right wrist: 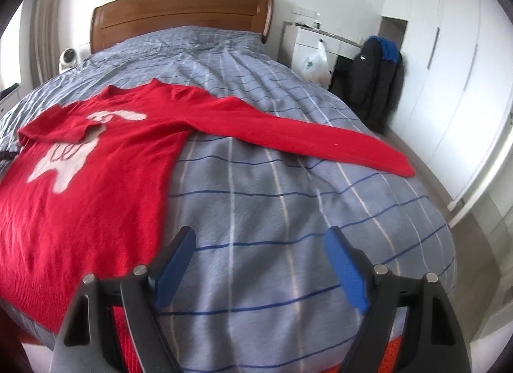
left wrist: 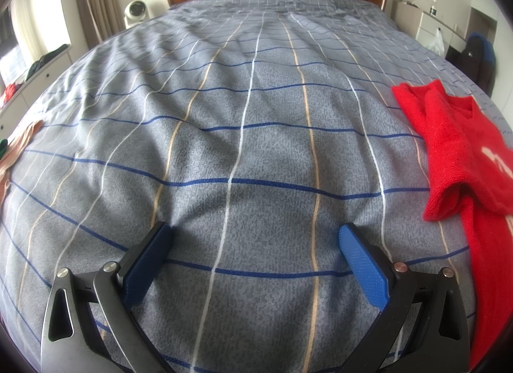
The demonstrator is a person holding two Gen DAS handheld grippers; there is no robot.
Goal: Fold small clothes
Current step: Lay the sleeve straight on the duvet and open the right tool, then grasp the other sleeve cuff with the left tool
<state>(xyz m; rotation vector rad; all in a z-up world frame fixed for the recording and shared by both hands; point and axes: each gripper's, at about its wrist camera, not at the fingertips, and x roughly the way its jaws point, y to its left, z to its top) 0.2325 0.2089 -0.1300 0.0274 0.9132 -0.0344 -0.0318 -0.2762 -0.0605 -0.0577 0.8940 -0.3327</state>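
Observation:
A red sweater (right wrist: 96,174) with a white figure on its front lies flat on the bed. Its left sleeve (right wrist: 54,131) is folded across the chest. Its right sleeve (right wrist: 304,135) stretches out toward the bed's right edge. In the left wrist view the sweater (left wrist: 455,148) lies at the far right. My left gripper (left wrist: 255,235) is open and empty over bare bedspread, left of the sweater. My right gripper (right wrist: 259,238) is open and empty above the bedspread, just right of the sweater's hem.
The grey checked bedspread (left wrist: 250,116) covers the bed up to a wooden headboard (right wrist: 179,10). A beige garment (left wrist: 16,151) lies at the bed's left edge. A dark jacket (right wrist: 375,84) hangs to the right. A white fan (left wrist: 134,12) stands left of the headboard.

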